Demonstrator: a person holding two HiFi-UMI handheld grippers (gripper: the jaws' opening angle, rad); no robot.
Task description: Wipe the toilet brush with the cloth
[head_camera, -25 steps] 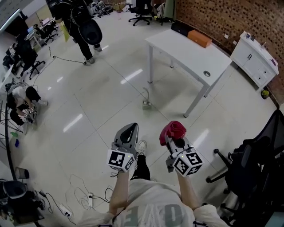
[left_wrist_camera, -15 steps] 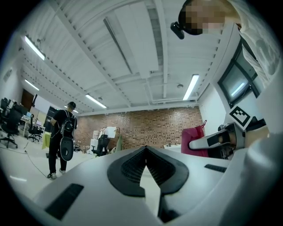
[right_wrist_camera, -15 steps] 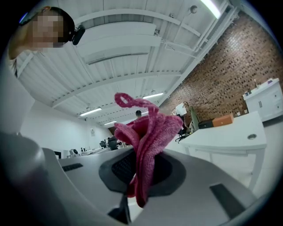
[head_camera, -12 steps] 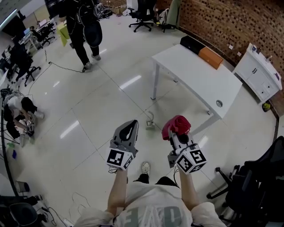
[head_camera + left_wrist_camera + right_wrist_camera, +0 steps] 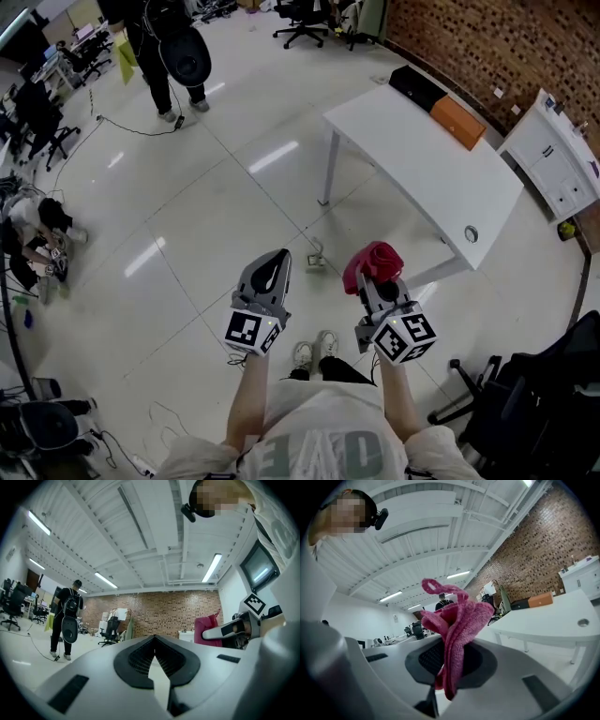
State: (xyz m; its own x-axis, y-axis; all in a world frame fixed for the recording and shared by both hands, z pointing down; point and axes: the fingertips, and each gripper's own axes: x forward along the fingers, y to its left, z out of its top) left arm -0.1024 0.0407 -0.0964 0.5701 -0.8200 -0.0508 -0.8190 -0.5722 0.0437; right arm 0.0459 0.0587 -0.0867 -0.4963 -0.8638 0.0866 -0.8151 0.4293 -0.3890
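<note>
A pink cloth point(image 5: 372, 262) point(image 5: 452, 630) is bunched up and pinched in my right gripper point(image 5: 368, 277) point(image 5: 449, 660), which is shut on it and points level. To its left my left gripper point(image 5: 267, 270) point(image 5: 153, 660) is shut with nothing between its jaws. Both are held out in front of me above the tiled floor. In the left gripper view the right gripper and the cloth point(image 5: 206, 629) show at the right. No toilet brush is visible in any view.
A white table point(image 5: 422, 173) stands ahead to the right with an orange box point(image 5: 457, 121) and a black box point(image 5: 417, 88) by the brick wall. A white cabinet point(image 5: 562, 169) is at far right, a black office chair point(image 5: 525, 394) near right. A person point(image 5: 169, 47) walks at the back.
I have walked forward across the floor with both grippers held as before; the white table has come nearer and now lies just ahead of the right gripper. The cloth stays pinched.
</note>
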